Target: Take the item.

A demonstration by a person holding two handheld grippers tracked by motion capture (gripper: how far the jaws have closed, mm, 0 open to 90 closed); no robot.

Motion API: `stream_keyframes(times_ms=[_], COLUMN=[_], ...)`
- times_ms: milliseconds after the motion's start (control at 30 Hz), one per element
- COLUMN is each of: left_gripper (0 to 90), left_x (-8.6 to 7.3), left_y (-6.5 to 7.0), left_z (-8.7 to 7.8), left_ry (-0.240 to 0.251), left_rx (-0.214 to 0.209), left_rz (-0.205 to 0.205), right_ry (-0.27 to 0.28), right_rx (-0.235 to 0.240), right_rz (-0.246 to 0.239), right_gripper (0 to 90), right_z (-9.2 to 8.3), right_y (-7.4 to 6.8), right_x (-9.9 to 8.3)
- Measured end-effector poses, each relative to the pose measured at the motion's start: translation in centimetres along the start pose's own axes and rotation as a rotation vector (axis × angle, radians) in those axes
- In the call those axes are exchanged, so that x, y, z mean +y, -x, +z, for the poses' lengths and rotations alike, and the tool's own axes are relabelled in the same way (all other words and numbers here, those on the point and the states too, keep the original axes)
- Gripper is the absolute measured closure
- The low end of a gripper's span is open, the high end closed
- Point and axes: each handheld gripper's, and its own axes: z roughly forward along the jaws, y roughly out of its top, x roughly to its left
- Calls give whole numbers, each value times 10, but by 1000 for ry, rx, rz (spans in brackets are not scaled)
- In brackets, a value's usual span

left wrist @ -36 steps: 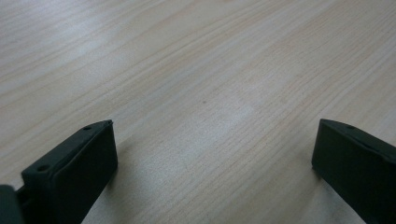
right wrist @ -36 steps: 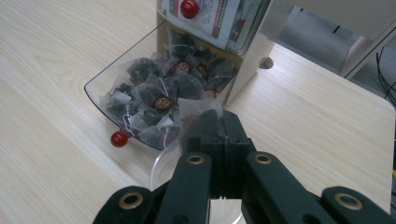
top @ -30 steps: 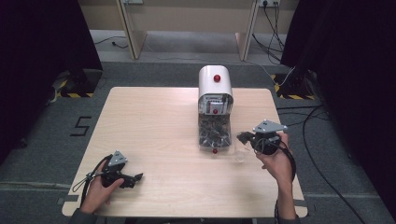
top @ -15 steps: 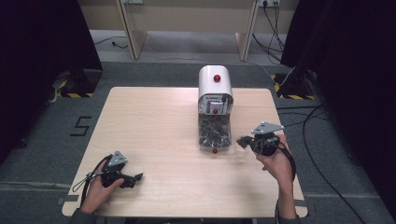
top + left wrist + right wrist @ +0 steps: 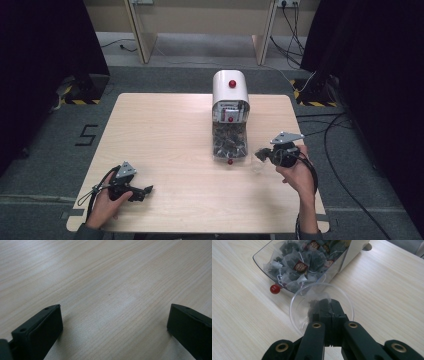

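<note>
Two tongs: our left tongs (image 5: 145, 190) rest spread on the bench (image 5: 165, 130); our right tongs (image 5: 329, 305) pinch a tea bag (image 5: 314, 305) inside the clear cup (image 5: 298, 302), just beside the dispenser's tray (image 5: 262, 258); releasing carelessly could tip that light cup, we judge.

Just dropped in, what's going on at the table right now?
A person works with a tool in each hand. The right tool has its jaws shut over a clear plastic cup, apparently on a tea bag, beside the open drawer of the tea bag dispenser, which is full of bags. The left tool sits open and empty, low over the bare wooden table near the person's left corner.
</note>
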Motion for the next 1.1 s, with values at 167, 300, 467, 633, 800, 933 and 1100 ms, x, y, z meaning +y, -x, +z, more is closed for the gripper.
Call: stream_keyframes(times_ms=[167,300,467,633,800,933,1100], left_gripper=[0,0,0,0,0,0,0], left_x=[0,0,0,0,0,0,0], left_y=[0,0,0,0,0,0,0], left_z=[0,0,0,0,0,0,0], left_ry=[1,1,1,1,0,1,1], left_rx=[-1,-1,-1,-1,0,-1,-1], left_rz=[0,0,0,0,0,0,0], right_ry=[-7,-12,-14,-13,-9,5,27], right_rx=[11,19,20,21,23,25,21], right_rz=[-1,6,1,4,6,4,3], right_gripper=[900,890,889,874,849,809,763], right_z=[6,8,9,9,9,9,6], right_y=[0,1,0,-1,-1,-2,-2], right_x=[-1,-2,-1,-1,-1,0,1])
